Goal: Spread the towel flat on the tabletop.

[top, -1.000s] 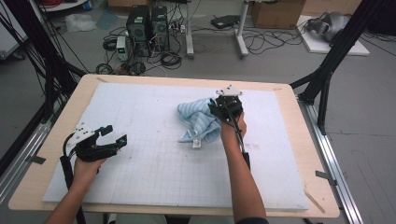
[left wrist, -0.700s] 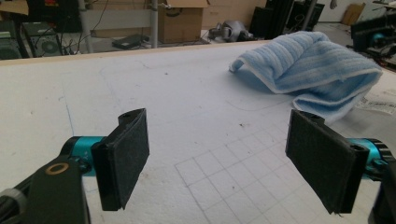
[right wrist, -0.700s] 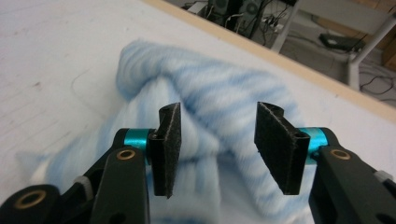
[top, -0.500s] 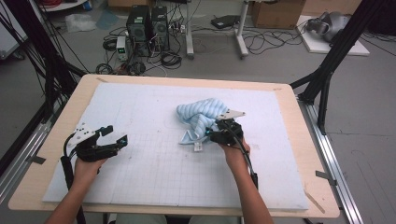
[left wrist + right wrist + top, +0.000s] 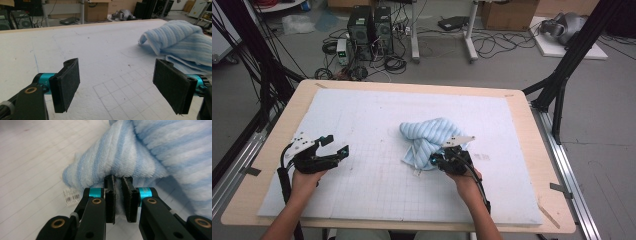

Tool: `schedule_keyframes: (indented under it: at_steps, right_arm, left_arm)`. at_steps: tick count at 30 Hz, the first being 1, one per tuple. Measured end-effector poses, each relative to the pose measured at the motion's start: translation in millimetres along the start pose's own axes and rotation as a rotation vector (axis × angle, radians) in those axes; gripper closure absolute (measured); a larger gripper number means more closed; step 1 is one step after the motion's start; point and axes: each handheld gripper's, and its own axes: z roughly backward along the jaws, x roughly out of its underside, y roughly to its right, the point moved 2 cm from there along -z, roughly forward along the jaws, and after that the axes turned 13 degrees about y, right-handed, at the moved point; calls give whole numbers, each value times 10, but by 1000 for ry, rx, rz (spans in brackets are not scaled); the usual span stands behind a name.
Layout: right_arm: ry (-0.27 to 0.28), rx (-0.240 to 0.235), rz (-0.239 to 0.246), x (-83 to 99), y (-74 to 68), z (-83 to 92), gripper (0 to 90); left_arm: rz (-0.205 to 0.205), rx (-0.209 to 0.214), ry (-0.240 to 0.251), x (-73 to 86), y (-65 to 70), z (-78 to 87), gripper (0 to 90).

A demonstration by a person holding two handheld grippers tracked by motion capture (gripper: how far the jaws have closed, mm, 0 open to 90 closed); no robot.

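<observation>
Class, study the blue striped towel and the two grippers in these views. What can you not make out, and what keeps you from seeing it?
- White tag on the towel: print too small, right gripper view.
- Towel's underside and inner folds: hidden by its own bunched layers, high view.
- Towel's far side: cut off at the right edge, left gripper view.
- Fabric between the right gripper pads: covered by them.
- Left gripper: wide open, body below the frame.

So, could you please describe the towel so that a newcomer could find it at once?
On the wooden table lies a white gridded foam mat. Right of its middle sits a crumpled, fluffy towel in light blue and white stripes, a small white label at its near edge. It is the sole fabric item, pinched by the right gripper.
</observation>
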Motion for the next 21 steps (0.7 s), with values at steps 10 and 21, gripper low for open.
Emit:
schedule_keyframes:
  at_steps: [10,21]
  right_arm:
    - [24,-26,55,128,-142,446,814]
    - [42,-10,51,178,-87,406,790]
  left_arm:
    - [33,85,-27,8,119,-132,290]
    - [-3,251,-126,-84,641,-858,312]
